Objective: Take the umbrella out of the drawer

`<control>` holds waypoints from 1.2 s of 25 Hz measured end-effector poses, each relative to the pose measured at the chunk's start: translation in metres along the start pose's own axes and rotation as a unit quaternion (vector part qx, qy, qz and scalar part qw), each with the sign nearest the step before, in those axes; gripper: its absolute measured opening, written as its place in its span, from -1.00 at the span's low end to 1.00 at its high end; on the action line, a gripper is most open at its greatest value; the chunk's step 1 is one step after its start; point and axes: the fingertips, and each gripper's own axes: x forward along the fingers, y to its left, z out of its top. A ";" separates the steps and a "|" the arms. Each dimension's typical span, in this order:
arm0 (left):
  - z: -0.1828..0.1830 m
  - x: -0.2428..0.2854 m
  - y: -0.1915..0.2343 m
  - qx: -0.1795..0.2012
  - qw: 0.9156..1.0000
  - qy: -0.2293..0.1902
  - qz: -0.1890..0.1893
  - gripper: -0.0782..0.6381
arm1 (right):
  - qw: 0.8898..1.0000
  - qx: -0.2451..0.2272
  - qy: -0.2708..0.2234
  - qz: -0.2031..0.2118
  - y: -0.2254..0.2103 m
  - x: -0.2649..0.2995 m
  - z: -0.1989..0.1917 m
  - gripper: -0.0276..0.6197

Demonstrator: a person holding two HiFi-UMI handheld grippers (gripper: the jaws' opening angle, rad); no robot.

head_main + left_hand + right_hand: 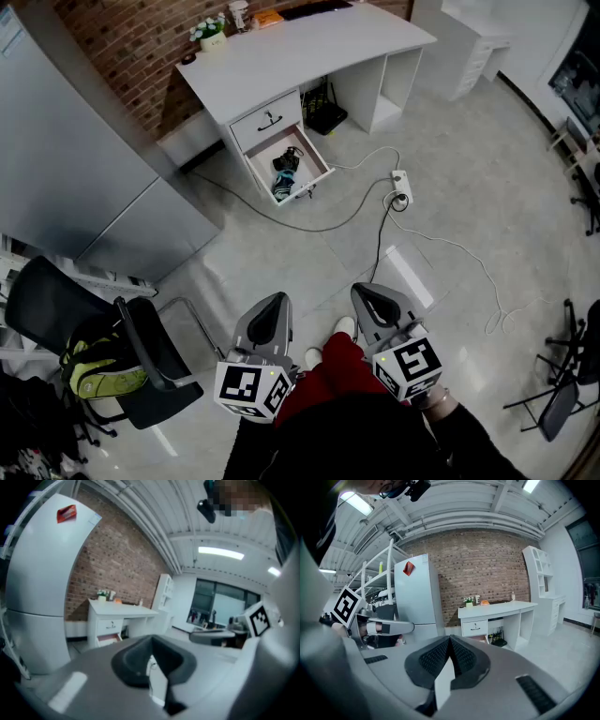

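Note:
A folded dark umbrella (286, 173) with a teal patch lies in the open lower drawer (318, 153) of the white desk (309, 47), far ahead in the head view. Both grippers hang low, several steps back from the desk. My left gripper (275, 302) is shut and holds nothing. My right gripper (368, 292) is shut too, with its pads pressed together and nothing in them. In the left gripper view the desk (117, 612) is small and distant behind the left gripper (151, 656). The right gripper view shows the desk (497, 609) past the right gripper (450, 651).
A white fridge (66, 169) stands left of the desk. A black office chair (112, 347) with a yellow-green bag (98, 375) is at my left. A power strip (400, 187) and its cables cross the floor. Folding chairs (562, 375) sit at the right.

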 end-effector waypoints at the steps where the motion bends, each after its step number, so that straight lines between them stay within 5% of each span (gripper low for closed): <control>1: 0.000 0.000 -0.001 0.003 1.000 0.001 -0.001 -0.77 | 1.000 -0.001 -0.002 -0.003 -0.001 -0.001 0.001 -0.92; 17: 0.006 0.031 0.011 -0.009 1.000 0.012 -0.009 -0.77 | 0.998 0.057 0.015 0.000 -0.030 0.019 -0.004 -0.92; 30: 0.042 0.087 0.036 -0.002 0.999 -0.003 0.035 -0.77 | 0.999 0.043 -0.005 -0.005 -0.096 0.051 0.038 -0.92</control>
